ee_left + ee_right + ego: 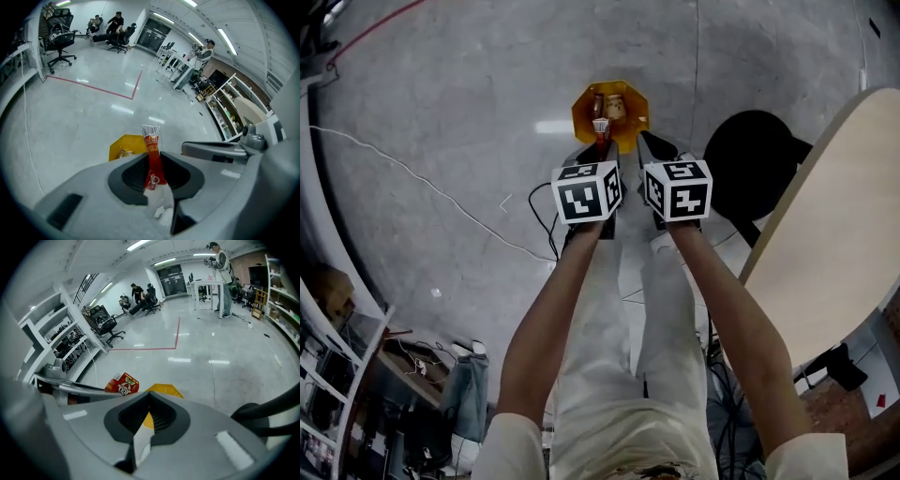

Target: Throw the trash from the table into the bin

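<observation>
Though open-topped — yellow bin point(580, 112), wrappers point(615, 107) inside.

Red packet, yellow bin, grey floor.
Your packet point(152, 154) is bright red with a white ribbed top edge and small white print, and its broad face carries a yellow-and-white cartoon design. The bin point(610, 108) is orange-yellow. Your left gripper point(153, 153) and right gripper point(150, 397) are pale grey with dark grey fingers point(131, 179), and each cube point(586, 192) bears black-and-white square markers. The floor point(441, 94) is mottled grey, crossed by a thin red line point(117, 91). Your table point(834, 234) is pale beige, and your trousers point(628, 375) are off-white.
</observation>
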A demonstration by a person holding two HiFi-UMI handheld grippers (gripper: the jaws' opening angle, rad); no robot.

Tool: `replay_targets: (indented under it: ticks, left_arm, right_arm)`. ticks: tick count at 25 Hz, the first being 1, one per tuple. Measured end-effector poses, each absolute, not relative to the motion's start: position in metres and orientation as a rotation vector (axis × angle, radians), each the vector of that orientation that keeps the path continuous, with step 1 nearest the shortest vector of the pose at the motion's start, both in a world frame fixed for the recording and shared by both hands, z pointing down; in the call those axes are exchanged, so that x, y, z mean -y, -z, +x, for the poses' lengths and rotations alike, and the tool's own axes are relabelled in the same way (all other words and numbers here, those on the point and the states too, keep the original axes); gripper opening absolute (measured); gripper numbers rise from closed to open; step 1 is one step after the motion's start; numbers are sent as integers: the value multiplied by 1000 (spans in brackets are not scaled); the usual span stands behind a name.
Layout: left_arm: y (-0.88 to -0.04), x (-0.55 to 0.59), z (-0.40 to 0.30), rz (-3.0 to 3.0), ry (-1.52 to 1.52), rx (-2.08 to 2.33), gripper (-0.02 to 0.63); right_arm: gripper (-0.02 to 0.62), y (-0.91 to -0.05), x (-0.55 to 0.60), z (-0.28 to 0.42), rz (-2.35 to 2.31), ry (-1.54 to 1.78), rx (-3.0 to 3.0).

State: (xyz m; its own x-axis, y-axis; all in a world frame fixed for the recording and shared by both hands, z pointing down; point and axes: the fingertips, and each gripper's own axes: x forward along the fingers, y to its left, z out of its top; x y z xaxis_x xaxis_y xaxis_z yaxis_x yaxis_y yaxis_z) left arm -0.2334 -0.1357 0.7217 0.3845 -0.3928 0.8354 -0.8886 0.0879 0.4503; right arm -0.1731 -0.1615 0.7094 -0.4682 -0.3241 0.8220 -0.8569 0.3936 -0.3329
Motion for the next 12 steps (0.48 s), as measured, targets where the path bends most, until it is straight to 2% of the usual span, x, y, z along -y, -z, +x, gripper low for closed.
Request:
replay_targets:
  ticks: [7,12]
  left_arm:
    - [-822,131,-238,1507,-568,1187,84]
    - [-874,129,-245,1496,-603,1181,84]
  right_arm:
    - [6,-802,148,-168,1012,-1025,1904]
    - [6,-828,140,-168,989,-1008,1892]
